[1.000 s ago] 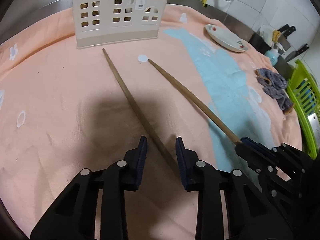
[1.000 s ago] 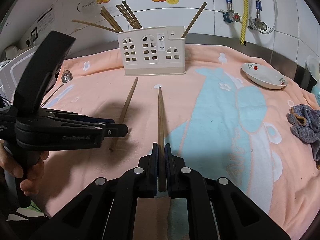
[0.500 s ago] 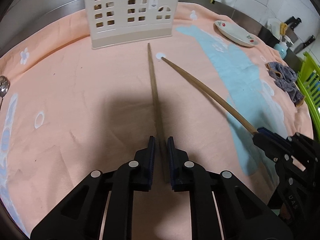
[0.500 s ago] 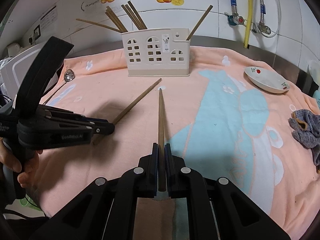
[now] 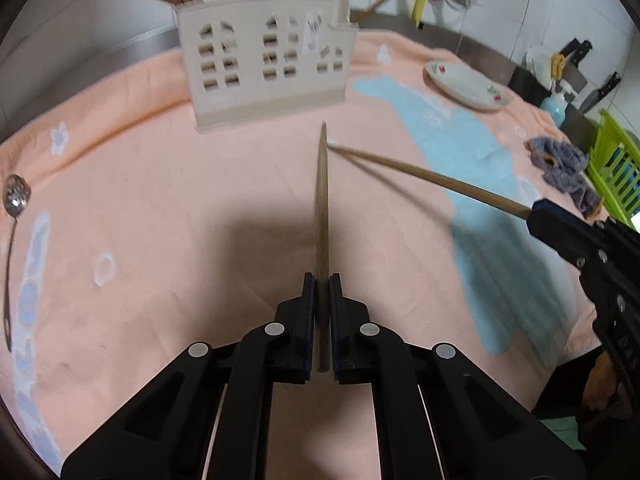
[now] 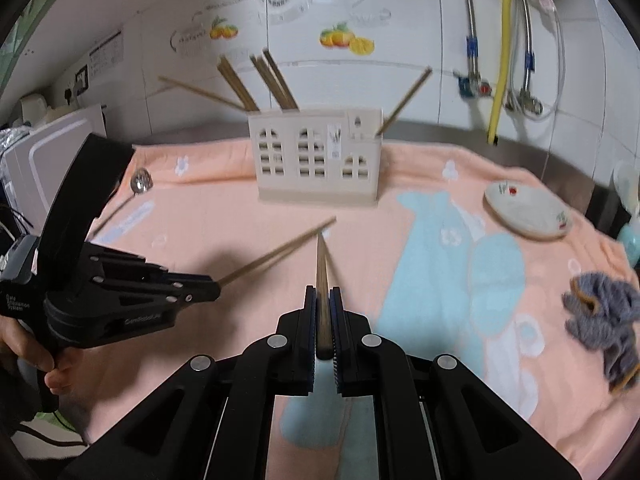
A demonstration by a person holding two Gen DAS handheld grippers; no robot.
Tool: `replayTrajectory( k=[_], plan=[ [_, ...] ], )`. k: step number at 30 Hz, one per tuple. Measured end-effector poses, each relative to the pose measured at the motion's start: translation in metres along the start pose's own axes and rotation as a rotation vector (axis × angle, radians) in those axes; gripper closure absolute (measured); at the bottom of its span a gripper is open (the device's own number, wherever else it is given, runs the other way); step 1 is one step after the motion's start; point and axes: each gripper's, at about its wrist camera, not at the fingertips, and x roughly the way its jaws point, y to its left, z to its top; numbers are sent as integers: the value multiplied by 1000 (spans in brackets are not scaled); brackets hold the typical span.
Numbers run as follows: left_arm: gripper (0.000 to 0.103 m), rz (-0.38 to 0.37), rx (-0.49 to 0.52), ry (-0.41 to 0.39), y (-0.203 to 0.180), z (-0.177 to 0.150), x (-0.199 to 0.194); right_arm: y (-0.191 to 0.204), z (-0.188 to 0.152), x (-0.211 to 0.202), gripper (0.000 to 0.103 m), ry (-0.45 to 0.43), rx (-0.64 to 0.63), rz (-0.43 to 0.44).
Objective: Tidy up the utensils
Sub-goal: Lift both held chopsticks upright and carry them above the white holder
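My left gripper [image 5: 321, 286] is shut on a brown chopstick [image 5: 322, 200] that points toward the beige utensil holder [image 5: 266, 60]. My right gripper [image 6: 324, 300] is shut on a second chopstick [image 6: 321, 268], seen from the left wrist view [image 5: 432, 178] coming in from the right. The two chopstick tips nearly meet just in front of the holder [image 6: 316, 160], lifted off the peach towel [image 5: 160, 200]. The left gripper with its chopstick [image 6: 280, 252] shows at the left of the right wrist view. Several chopsticks stand in the holder.
A metal spoon [image 5: 12, 232] lies at the towel's left edge. A white dish [image 5: 466, 84] sits at the back right, a grey rag [image 5: 560, 164] and a green rack [image 5: 616, 168] at the right. Pipes and a tiled wall stand behind the holder.
My left gripper closed on the chopstick that lay on the towel and lifted it. Both grippers have raised their chopsticks and moved them closer to the holder.
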Motion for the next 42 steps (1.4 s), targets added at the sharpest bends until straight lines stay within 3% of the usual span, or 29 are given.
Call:
replayTrajectory(
  k=[6, 19, 27, 35, 42],
  plan=[
    [97, 13, 4, -111, 15, 30, -41, 3, 43, -9, 96, -92, -31, 0],
    [98, 24, 58, -261, 29, 96, -104, 10, 138, -25, 96, -256, -125, -16],
    [98, 35, 74, -370, 37, 128, -150, 20, 180, -38, 96, -357, -173, -29],
    [98, 60, 69, -536, 38, 168, -197, 29, 203, -17, 96, -343, -199, -41],
    [98, 86, 41, -611, 43, 200, -199, 29, 210, 4, 96, -307, -208, -39]
  ],
)
